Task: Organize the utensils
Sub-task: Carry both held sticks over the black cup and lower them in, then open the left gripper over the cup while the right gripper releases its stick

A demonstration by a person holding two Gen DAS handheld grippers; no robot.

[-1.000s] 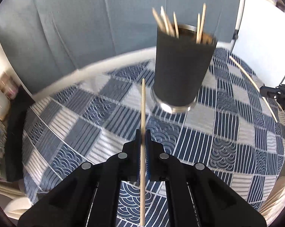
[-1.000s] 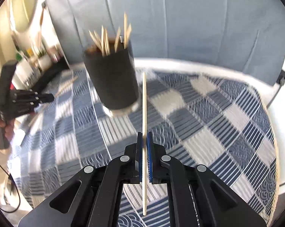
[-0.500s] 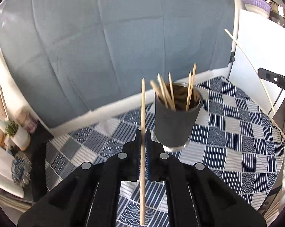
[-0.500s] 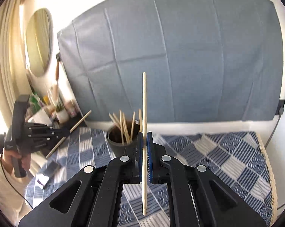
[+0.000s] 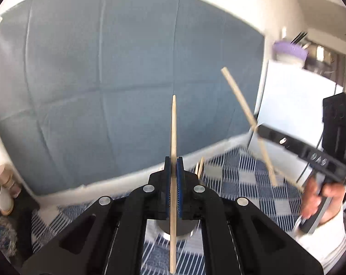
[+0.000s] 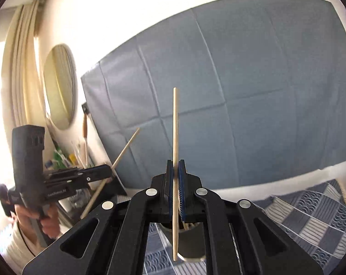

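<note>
The dark cup (image 5: pixel 176 228) is mostly hidden behind the left gripper (image 5: pixel 173 171) — only its base and two stick tips show above the black body. In the right wrist view the cup (image 6: pixel 191 240) is likewise masked. Right of the cup, the purple-lidded container (image 5: pixel 289 51) is blurred — contents unreadable.

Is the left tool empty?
No, the left tool is shut on a chopstick standing upright between its pads.

A lived-in home room.
Oval wall mirror (image 6: pixel 61 86), cream curtains (image 6: pixel 19 68), patterned tablecloth (image 6: pixel 310 210), cluttered side shelf (image 6: pixel 65 158).
</note>
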